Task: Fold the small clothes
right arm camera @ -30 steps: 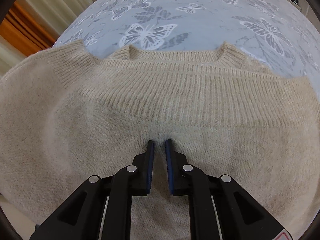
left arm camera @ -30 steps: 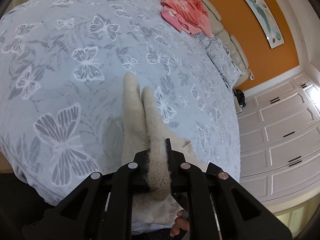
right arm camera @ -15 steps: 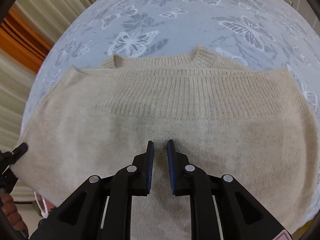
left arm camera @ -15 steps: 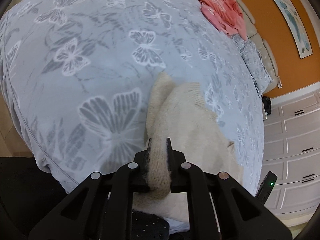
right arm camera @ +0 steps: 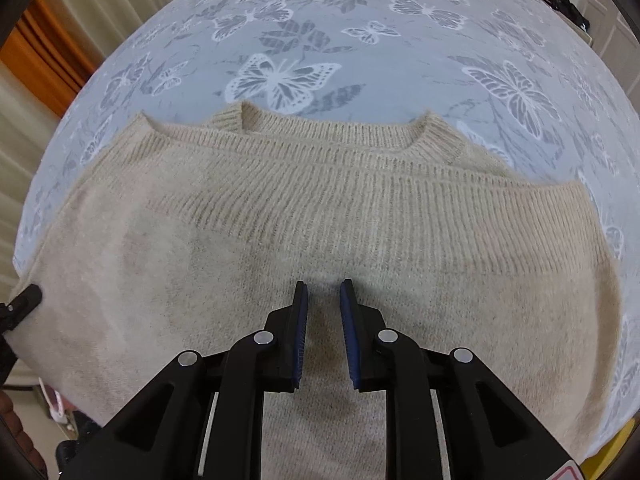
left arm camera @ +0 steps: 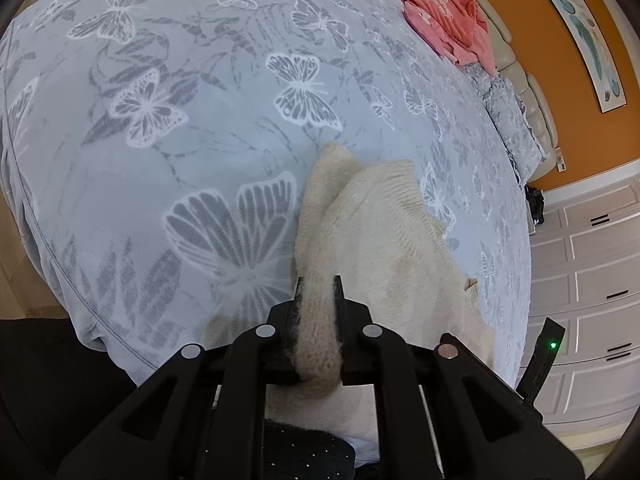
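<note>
On the butterfly bedspread (right arm camera: 360, 20) lies a beige sweater (right arm camera: 320, 216), folded in half, hem near the collar. At its 9 o'clock edge the left gripper (left arm camera: 318, 292) pinches a bunch of knit, probably to tug the fold flat. The right gripper (right arm camera: 323, 300) hovers mid-sweater, fingers apart, holding nothing. Pink clothes (left arm camera: 444, 28) wait by the headboard.

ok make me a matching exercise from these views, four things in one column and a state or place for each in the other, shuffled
Things:
1. left tool
2. right tool
3. beige sweater
4. pink garment

States or places:
A. heaped at the far end of the bed by the headboard
B. open, hovering over knit
C. shut on a bunched fold of knit
D. spread on the butterfly bedspread, neckline away from the right camera

Pairs: 1-C, 2-B, 3-D, 4-A
</note>
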